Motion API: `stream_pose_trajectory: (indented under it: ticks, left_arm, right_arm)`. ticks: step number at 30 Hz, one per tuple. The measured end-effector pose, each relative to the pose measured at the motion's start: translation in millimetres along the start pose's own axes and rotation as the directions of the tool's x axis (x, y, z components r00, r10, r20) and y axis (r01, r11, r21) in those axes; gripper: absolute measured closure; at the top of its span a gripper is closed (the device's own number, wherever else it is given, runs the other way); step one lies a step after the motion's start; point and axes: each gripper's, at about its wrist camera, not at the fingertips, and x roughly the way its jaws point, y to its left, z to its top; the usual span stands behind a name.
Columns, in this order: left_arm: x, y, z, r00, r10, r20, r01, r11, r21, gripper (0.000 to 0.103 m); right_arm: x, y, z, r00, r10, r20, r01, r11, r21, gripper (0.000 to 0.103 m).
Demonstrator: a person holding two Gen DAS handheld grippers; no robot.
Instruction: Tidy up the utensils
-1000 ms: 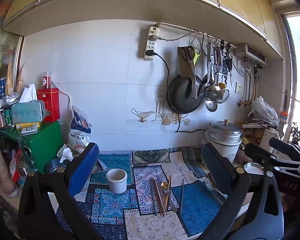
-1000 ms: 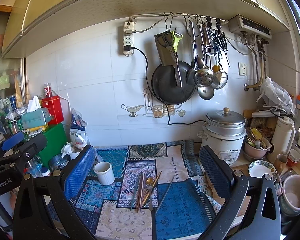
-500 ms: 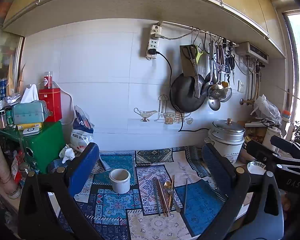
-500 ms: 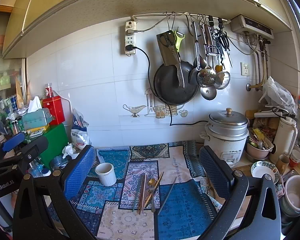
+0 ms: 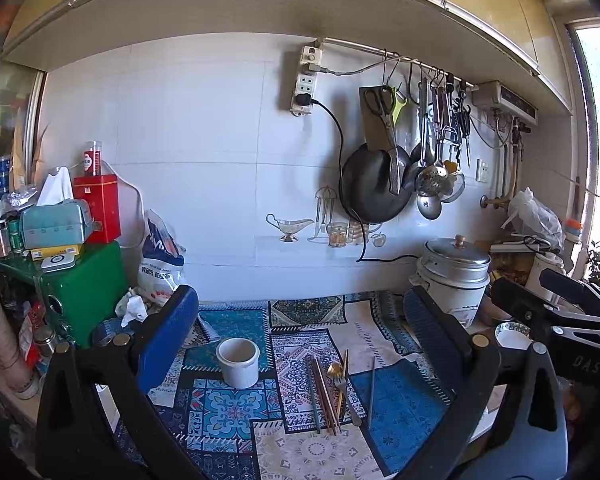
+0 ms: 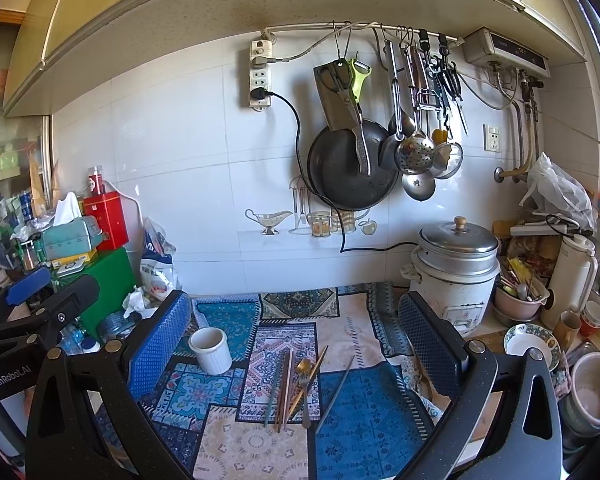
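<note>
Several utensils lie side by side on a patterned cloth: chopsticks [image 5: 323, 394], a gold spoon [image 5: 334, 370] with a fork, and a grey stick [image 5: 371, 392]. They also show in the right wrist view: chopsticks [image 6: 285, 386], spoon [image 6: 303, 366], grey stick [image 6: 336, 392]. A white ceramic cup [image 5: 238, 362] stands upright to their left; it shows in the right view too [image 6: 211, 350]. My left gripper [image 5: 300, 320] is open and empty, held above and short of the cloth. My right gripper [image 6: 294, 320] is open and empty likewise.
A rice cooker [image 6: 454, 268] stands at the back right, with bowls and mugs [image 6: 532, 344] beside it. A green box [image 5: 82, 284] with a tissue box and a red tin crowds the left. A pan and ladles [image 6: 352, 168] hang on the wall.
Both grippers have drifted slightly, so the cup and utensils sit a little further right in both views. Nothing was taken hold of; jaws stay open.
</note>
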Motion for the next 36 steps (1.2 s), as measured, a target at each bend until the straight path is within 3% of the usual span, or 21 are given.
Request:
stream_pose_trajectory:
  ticks: [16, 26, 31, 36]
  left_arm:
    - [9, -2, 0, 1.0, 0.007, -0.011, -0.007, 1.0, -0.001, 0.0]
    - [64, -14, -6, 0.995, 0.006, -0.101, -0.008, 1.0, -0.01, 0.0]
    - [113, -14, -20, 0.979, 0.04, -0.198, -0.046, 0.999, -0.025, 0.0]
    - [170, -11, -47, 0.944, 0.043, -0.328, -0.063, 0.997, -0.051, 0.0]
  right_arm:
    - [20, -10, 3, 1.0, 0.002, -0.012, -0.002, 1.0, 0.004, 0.0]
    - [59, -28, -6, 0.996, -0.016, -0.088, 0.017, 1.0, 0.012, 0.0]
    - [93, -42, -15, 0.984, -0.043, -0.171, 0.046, 0.999, 0.011, 0.0]
    - [135, -60, -30, 0.959, -0.074, -0.273, 0.079, 0.997, 0.008, 0.0]
